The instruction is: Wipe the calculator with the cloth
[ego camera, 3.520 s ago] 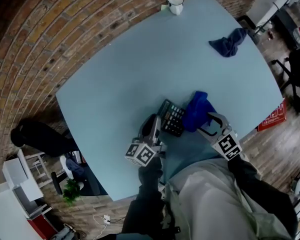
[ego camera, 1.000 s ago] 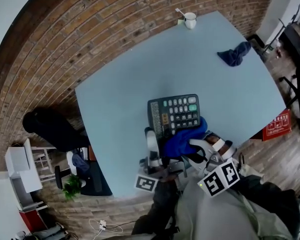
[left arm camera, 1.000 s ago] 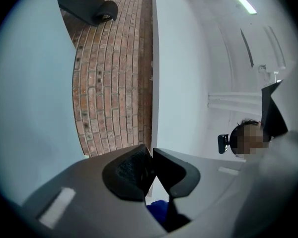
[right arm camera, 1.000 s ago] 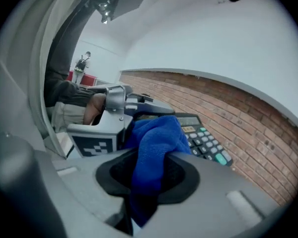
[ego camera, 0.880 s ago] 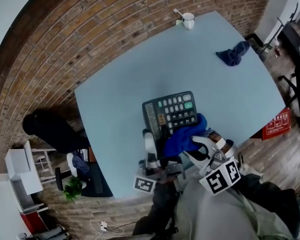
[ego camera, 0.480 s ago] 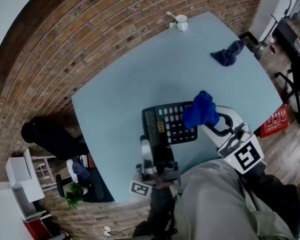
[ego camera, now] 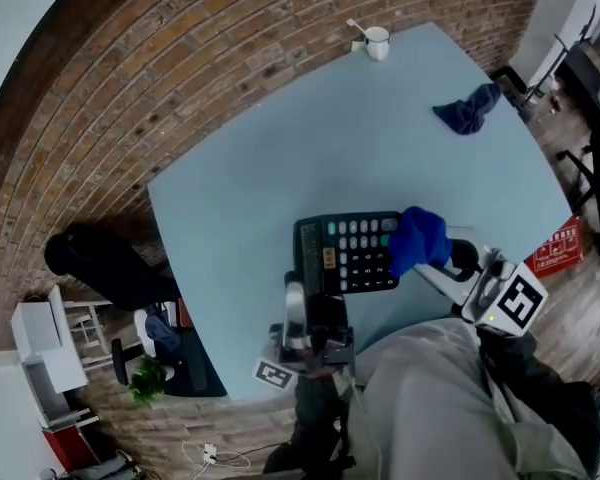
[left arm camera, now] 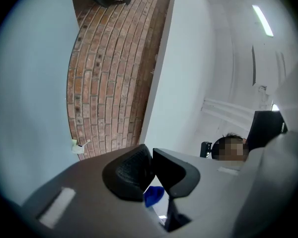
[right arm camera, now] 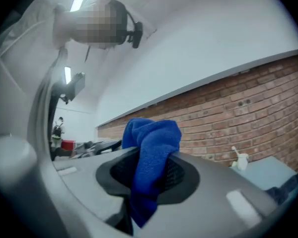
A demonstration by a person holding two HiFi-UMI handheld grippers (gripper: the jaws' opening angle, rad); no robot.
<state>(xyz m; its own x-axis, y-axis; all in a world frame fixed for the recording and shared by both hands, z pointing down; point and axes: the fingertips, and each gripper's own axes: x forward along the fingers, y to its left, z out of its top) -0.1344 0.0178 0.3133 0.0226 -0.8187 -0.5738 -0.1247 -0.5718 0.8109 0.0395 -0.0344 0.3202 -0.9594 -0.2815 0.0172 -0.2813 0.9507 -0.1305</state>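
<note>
The dark calculator [ego camera: 348,254], with rows of pale keys, is held up off the light blue table [ego camera: 260,158] with its key face towards me. My left gripper [ego camera: 313,304] is shut on its near edge. In the left gripper view the jaws [left arm camera: 151,163] stand almost together, and a scrap of blue cloth [left arm camera: 153,196] shows through the gap. My right gripper [ego camera: 430,250] is shut on a bunched bright blue cloth [ego camera: 418,236], which lies against the calculator's right end. In the right gripper view the cloth [right arm camera: 152,138] bulges up out of the jaws [right arm camera: 150,175].
A white mug [ego camera: 377,40] with a spoon stands at the table's far edge. A second, dark blue cloth [ego camera: 468,109] lies crumpled near the right corner. A brick wall runs along the table's far side; a red sign [ego camera: 555,249] sits on the floor at right.
My right gripper has rolled and swung out from the calculator's lower right to its right end, carrying the cloth across the keys. The calculator has turned a little in my left gripper.
</note>
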